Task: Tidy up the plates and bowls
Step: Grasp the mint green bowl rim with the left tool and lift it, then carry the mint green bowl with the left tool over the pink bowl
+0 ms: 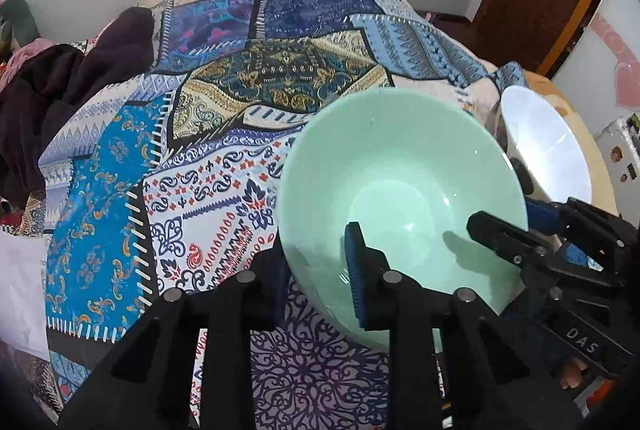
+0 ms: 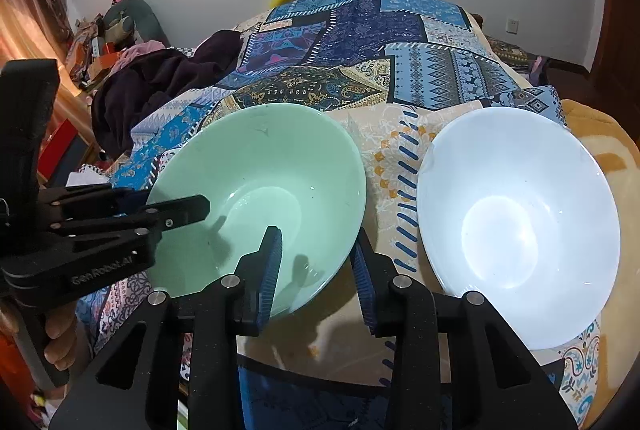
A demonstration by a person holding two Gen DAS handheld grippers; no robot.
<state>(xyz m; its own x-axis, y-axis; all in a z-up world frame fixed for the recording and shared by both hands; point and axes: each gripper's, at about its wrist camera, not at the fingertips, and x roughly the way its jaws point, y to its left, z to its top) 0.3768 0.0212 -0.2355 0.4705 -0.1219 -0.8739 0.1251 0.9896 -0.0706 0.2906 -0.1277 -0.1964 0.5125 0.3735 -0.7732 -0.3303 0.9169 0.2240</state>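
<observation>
Both black two-finger grippers, left [image 1: 320, 262] and right [image 2: 316, 262], straddle the pale green glazed bowl's [image 2: 260, 166] rim on the patchwork quilt [image 1: 132, 158], seemingly unclamped, probably to stack it with the white bowl [image 2: 520, 206] alongside.

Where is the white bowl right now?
The white bowl sits on the patchwork cloth, to the right of the green bowl and apart from it. In the left wrist view it peeks out behind the right claw.
</observation>
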